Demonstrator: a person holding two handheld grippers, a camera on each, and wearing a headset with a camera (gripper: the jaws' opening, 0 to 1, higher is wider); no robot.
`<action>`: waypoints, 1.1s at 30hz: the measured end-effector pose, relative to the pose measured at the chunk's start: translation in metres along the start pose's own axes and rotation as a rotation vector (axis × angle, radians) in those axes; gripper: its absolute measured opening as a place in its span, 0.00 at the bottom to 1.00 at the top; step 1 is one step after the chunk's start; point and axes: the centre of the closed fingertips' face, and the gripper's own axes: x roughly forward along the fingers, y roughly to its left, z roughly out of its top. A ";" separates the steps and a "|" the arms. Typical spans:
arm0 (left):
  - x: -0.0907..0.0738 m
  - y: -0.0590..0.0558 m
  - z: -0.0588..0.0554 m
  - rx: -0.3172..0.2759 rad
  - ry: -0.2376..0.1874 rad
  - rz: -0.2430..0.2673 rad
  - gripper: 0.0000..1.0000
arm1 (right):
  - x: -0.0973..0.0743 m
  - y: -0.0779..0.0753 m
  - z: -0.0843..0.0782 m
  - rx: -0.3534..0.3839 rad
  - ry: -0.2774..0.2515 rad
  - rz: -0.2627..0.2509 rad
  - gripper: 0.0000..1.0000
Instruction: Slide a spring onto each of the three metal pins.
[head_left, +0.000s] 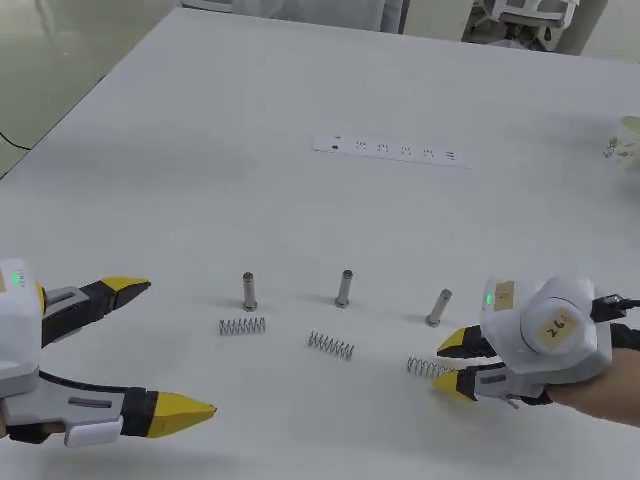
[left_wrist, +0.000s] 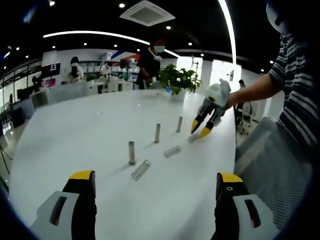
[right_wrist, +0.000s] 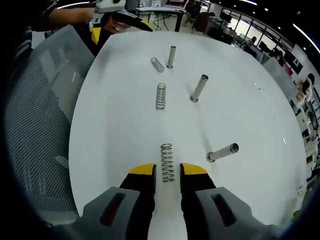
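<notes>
- Right gripper (right_wrist: 168, 171) jaws slightly apart, straddling the near end of the rightmost spring (right_wrist: 166, 156), not yet pinching.
- Left gripper (left_wrist: 156, 176) jaws wide apart, holding nothing.
- That spring lies near its pin (right_wrist: 222, 152); probably light, squashy, rolls easily. Pinch mid-coil, gently.

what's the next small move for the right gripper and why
Probably ease the right gripper forward a little and close on the nearest spring. The spring's near end already lies between the open jaws, untouched as far as I can tell, and the pin beside it is bare.
</notes>
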 end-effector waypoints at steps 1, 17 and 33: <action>0.000 0.000 0.000 -0.001 0.001 0.000 0.98 | 0.000 -0.001 -0.001 -0.005 0.004 -0.001 0.16; 0.001 0.002 0.002 -0.003 -0.003 -0.002 0.97 | 0.005 -0.001 -0.006 -0.031 0.025 0.013 0.11; 0.000 0.000 -0.001 -0.007 0.008 -0.011 0.97 | 0.007 0.000 -0.005 -0.037 0.032 0.023 0.08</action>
